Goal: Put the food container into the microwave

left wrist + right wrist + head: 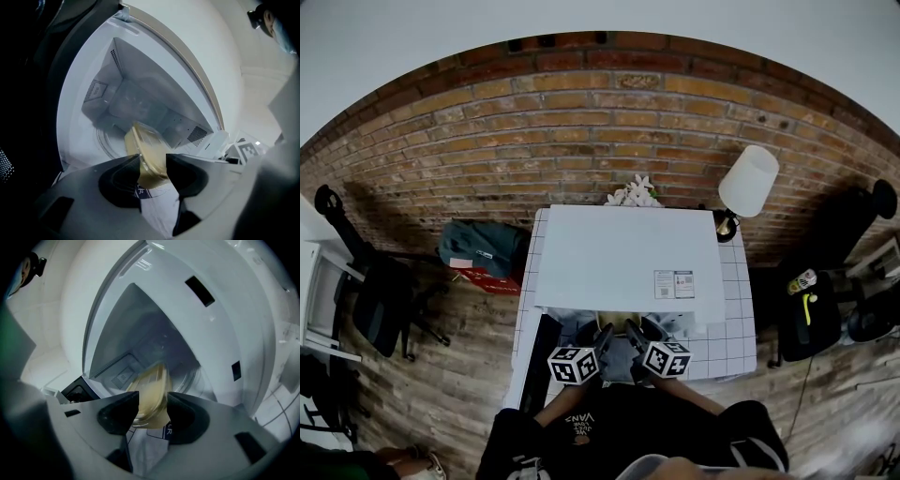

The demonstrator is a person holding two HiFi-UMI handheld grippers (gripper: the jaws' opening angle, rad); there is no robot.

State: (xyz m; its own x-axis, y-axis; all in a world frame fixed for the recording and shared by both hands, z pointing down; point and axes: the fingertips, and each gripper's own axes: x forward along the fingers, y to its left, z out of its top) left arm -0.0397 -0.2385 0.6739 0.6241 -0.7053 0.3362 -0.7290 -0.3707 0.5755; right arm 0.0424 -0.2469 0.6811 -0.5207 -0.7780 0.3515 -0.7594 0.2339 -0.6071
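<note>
While the left gripper [153, 160] and right gripper [153, 398] each pinch an opposite rim with jaws part-closed | food container [149, 143] hangs level between them at the open microwave [628, 253] mouth | turntable [105, 140] lies straight ahead, lower | both hands equally near

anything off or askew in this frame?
Nothing stands out. The food container is gripped by both the left gripper and the right gripper, in front of the open microwave. No spill or damage is visible.
</note>
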